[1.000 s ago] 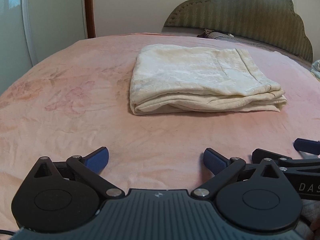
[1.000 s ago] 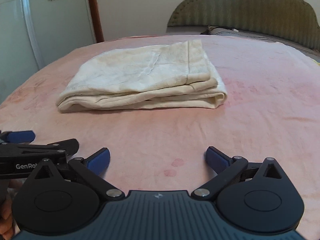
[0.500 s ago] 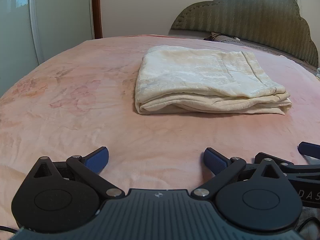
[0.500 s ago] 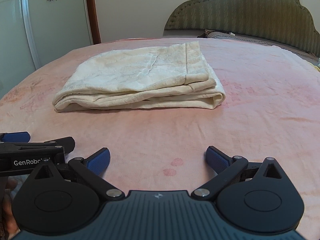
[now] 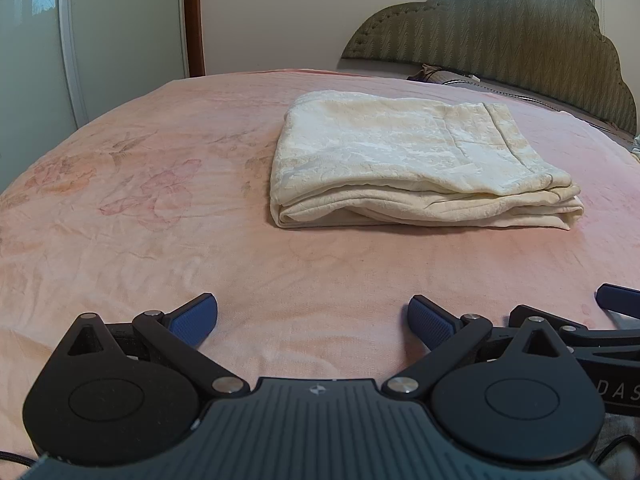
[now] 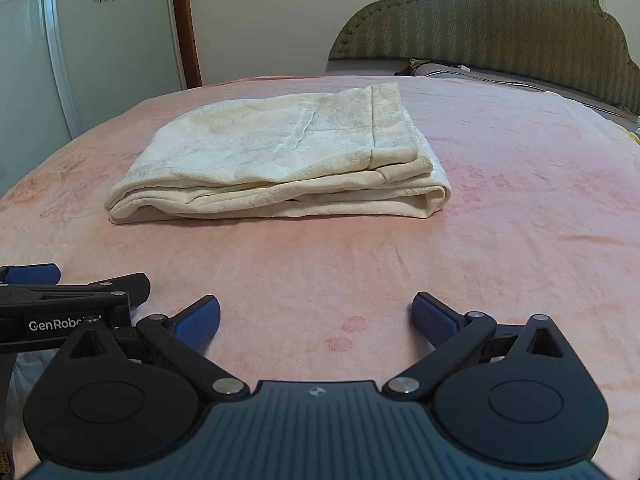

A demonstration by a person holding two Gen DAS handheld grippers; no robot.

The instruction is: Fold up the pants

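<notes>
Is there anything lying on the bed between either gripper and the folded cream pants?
Nothing visible. Only bare pink bedspread lies between the open left gripper and the pants. The same holds from the open right gripper. The two grippers sit side by side, neither in front of the other.

The folded cream textured cloth pants (image 5: 404, 160) are lying matt on the soft pink fabric bedspread (image 5: 140, 240).
</notes>
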